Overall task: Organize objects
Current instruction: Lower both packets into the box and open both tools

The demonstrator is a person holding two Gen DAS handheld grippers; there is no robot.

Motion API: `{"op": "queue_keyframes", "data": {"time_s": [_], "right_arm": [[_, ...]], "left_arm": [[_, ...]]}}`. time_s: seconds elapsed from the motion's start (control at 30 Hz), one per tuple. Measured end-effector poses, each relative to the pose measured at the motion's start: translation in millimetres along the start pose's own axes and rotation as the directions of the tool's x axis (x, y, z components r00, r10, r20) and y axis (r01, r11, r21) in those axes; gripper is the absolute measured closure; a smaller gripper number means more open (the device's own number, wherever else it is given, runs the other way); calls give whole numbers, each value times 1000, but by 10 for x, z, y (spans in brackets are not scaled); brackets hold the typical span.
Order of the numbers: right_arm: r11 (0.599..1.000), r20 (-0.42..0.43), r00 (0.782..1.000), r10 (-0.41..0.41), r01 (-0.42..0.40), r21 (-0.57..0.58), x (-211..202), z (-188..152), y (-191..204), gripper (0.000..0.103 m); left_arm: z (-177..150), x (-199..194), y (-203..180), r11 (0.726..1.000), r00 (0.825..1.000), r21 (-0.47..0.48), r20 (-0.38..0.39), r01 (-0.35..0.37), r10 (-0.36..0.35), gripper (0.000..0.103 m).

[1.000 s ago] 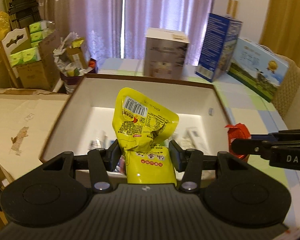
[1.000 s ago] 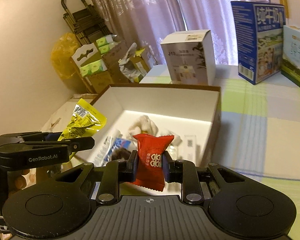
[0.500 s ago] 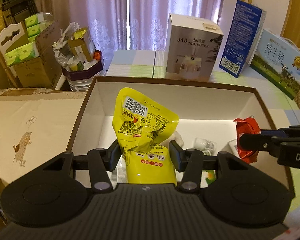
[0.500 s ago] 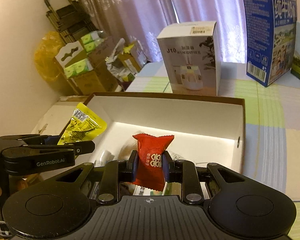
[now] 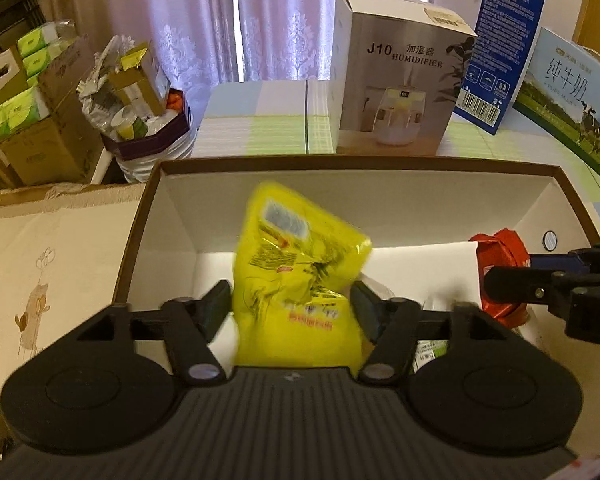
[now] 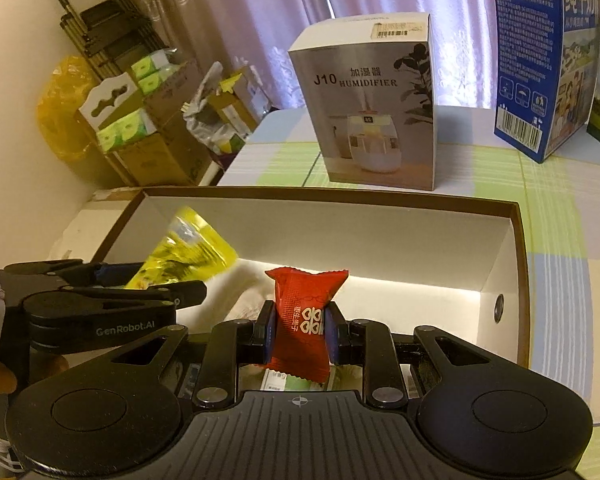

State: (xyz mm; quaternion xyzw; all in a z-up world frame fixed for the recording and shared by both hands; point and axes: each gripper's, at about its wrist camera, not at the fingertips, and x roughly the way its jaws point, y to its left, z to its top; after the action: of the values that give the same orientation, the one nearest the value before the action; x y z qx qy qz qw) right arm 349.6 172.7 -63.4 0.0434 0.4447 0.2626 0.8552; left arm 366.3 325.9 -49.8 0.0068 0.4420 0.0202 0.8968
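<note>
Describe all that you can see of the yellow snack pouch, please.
The yellow snack pouch is glossy crinkled foil with a barcode label near its top and red and dark print. It is motion-blurred, standing tilted between the fingers of the left gripper, which look spread beside it, above the open white box.

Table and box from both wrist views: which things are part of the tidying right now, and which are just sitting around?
In the job:
yellow pouch, between the open left jaws
red sweet packet, clamped in the right jaws
open white box

Just lying about:
humidifier box
blue carton
milk carton
</note>
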Motion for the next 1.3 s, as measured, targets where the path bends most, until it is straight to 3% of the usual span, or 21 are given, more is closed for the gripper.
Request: {"op": "queue_keyframes", "data": {"time_s": [0.23,0.4,0.47,0.53,0.63,0.93,1.3], "right_arm": [[1000,-15,1000,-3,3,6,100,38,-6,81],[998,22,999,46,-46,37,131,76,18,80],[998,41,998,49,-51,47,120,97,31,74],[999,63,998,31,-33,40,91,103,59,59],[999,81,996,39,-42,28,24,91,84,53],[1000,57,998,6,-8,27,-254,-104,150,44],[999,47,998,-48,47,18,-802,-434,217,44]], "left_arm": [[48,75,30,1000,1000,4,-5,12,-12,31],[64,52,83,1000,1000,1,-2,12,-12,25],[61,14,106,1000,1000,-5,6,12,-12,21],[60,-31,125,1000,1000,-9,12,16,-16,19],[34,-111,143,1000,1000,-12,19,24,-24,14],[-135,-442,158,999,999,-39,33,25,-23,5],[-342,-954,14,997,994,-54,94,63,-57,2]]}}
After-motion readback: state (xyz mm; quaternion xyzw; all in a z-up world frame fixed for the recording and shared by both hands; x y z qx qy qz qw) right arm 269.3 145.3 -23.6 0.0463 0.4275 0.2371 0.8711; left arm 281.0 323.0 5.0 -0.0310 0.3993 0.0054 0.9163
